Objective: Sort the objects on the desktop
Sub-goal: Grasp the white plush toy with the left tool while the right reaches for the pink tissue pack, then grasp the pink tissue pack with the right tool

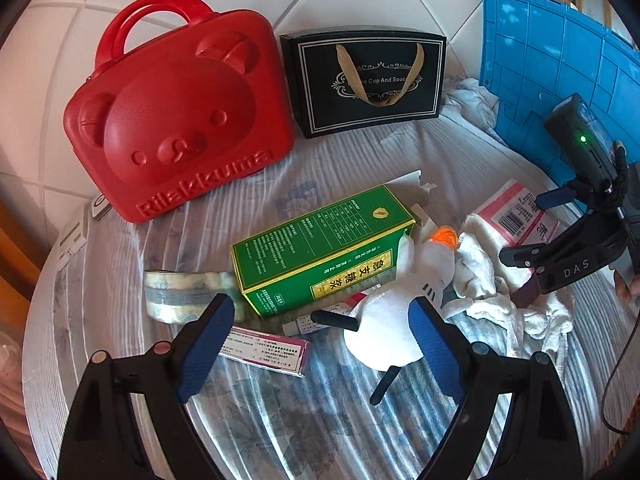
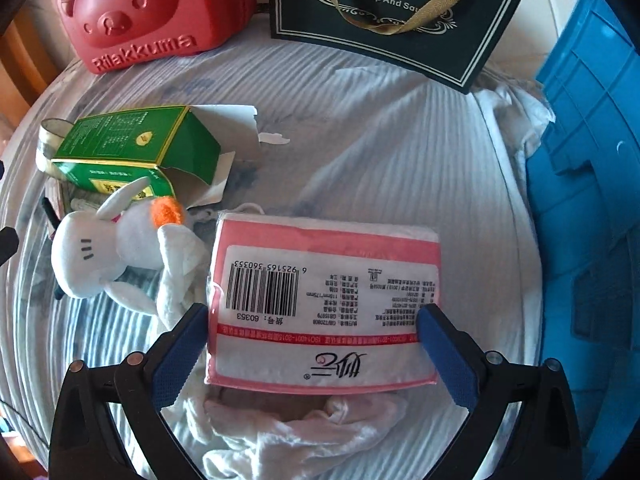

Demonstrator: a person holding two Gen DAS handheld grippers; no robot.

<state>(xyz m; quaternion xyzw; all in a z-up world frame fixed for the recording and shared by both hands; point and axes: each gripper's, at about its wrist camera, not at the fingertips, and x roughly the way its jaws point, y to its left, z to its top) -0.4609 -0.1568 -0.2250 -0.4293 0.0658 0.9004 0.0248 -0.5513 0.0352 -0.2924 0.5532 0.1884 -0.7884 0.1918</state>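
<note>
Right now the right tool [image 2: 312,344] straddles the tissue pack [image 2: 324,304], fingers apart at its short ends; the left tool [image 1: 320,344], also apart, hangs over the plush [image 1: 394,320].

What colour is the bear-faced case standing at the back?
Red all over, with raised "Rilakkuma" lettering; the case shows best in the left wrist view.
</note>
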